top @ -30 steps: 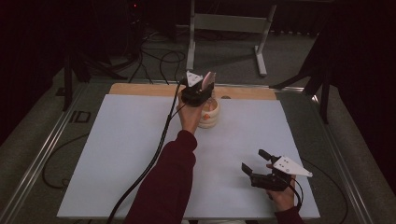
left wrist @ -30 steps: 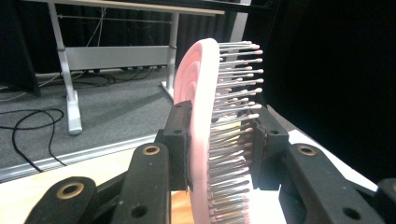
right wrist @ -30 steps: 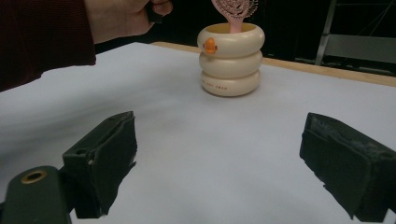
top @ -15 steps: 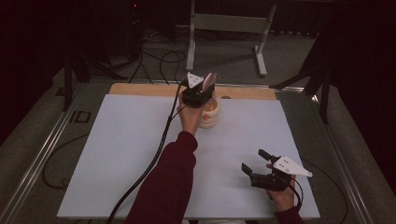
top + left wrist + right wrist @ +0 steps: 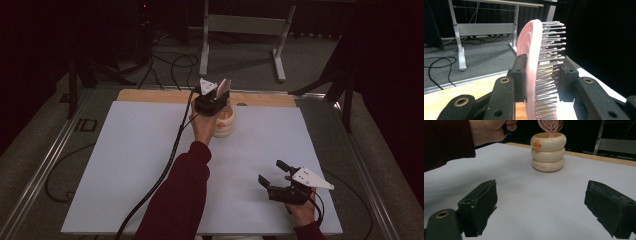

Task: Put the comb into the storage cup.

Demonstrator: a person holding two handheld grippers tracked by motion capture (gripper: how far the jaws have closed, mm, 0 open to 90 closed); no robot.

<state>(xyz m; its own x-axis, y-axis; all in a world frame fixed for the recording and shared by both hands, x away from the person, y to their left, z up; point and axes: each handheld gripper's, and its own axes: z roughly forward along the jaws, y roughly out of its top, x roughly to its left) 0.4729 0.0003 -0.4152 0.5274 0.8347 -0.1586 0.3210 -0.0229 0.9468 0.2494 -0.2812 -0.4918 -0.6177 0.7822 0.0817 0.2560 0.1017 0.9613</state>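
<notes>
Near the top centre of the high view, the left hand-held gripper (image 5: pixel 214 95) pinches a pink hairbrush (image 5: pixel 532 62) by its paddle head. The brush stands upright, long axis vertical, head up and lower end down inside a cream ringed holder (image 5: pixel 548 152) with an orange mark. Metal bristles with small rounded tips jut sideways from the head. At the lower right, the right hand-held gripper (image 5: pixel 273 176) rests over the white worktop (image 5: pixel 125 165), jaws spread.
</notes>
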